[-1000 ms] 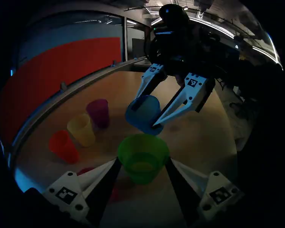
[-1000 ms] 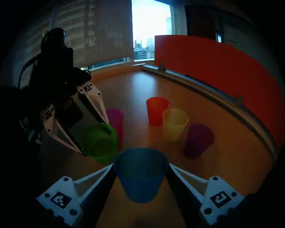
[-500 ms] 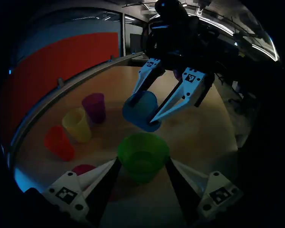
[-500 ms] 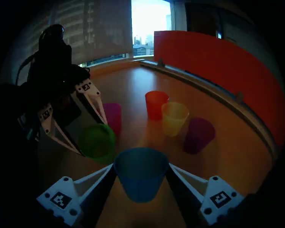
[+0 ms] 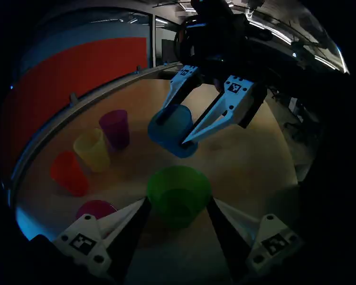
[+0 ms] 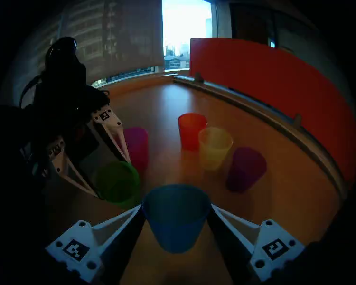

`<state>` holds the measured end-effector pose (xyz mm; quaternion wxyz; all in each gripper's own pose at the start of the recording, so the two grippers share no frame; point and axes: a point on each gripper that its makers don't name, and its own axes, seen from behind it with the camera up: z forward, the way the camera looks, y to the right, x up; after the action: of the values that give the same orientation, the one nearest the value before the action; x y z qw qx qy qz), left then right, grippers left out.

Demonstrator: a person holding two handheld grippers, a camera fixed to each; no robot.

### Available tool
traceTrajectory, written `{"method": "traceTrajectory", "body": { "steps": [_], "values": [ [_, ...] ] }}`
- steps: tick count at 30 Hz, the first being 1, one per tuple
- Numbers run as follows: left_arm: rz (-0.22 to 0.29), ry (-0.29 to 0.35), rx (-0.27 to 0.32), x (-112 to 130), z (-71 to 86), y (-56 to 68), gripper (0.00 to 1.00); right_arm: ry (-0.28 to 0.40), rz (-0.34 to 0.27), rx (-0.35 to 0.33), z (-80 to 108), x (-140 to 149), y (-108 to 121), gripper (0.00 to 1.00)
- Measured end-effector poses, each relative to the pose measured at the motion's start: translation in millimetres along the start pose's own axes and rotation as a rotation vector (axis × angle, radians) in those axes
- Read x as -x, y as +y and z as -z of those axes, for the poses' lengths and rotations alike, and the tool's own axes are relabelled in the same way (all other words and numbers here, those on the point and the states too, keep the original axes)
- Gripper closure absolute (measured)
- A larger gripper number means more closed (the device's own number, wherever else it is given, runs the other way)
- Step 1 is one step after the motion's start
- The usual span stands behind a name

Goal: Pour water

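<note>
My left gripper (image 5: pixel 178 209) is shut on a green cup (image 5: pixel 178 194), held upright above the wooden table (image 5: pixel 244 161). The right gripper (image 5: pixel 175 130) hangs beyond it, shut on a blue cup (image 5: pixel 172 130) that is tilted over, a little above and behind the green one. In the right gripper view my right gripper (image 6: pixel 176 213) grips that blue cup (image 6: pixel 176 216) between both fingers. The left gripper (image 6: pixel 109 178) and green cup (image 6: pixel 117 182) are low at the left there.
On the table stand a red cup (image 6: pixel 191 131), a yellow cup (image 6: pixel 214 147), a purple cup (image 6: pixel 245 168) and a magenta cup (image 6: pixel 136 147). A red partition (image 6: pixel 277 85) runs along the table's far edge. A window (image 6: pixel 182 28) lies behind.
The right gripper with the blue cup has drifted up and slightly left in the left gripper view. The green cup has moved left and a bit lower in the right gripper view.
</note>
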<state>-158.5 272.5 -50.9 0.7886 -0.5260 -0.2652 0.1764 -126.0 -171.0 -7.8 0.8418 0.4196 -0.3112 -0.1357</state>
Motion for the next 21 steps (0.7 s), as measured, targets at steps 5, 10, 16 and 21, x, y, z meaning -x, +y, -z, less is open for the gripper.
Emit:
{"method": "traceTrajectory", "body": {
  "steps": [5,10,16,21],
  "values": [
    [0.004,-0.003,0.0,2.7,0.1,-0.7,0.16,-0.001,0.003,0.004,0.0,-0.5,0.2,0.09],
    [0.009,-0.004,-0.001,4.8,0.4,-1.0,0.16,-0.001,-0.001,0.005,-1.0,-0.8,0.2,0.09],
    [0.01,-0.003,-0.005,5.6,0.6,-2.4,0.16,-0.001,0.0,0.003,-1.8,-1.0,-1.0,0.09],
    [-0.004,-0.023,-0.014,11.7,-2.3,-3.2,0.15,0.0,-0.002,0.001,-2.1,-1.3,-1.6,0.09]
  ]
}}
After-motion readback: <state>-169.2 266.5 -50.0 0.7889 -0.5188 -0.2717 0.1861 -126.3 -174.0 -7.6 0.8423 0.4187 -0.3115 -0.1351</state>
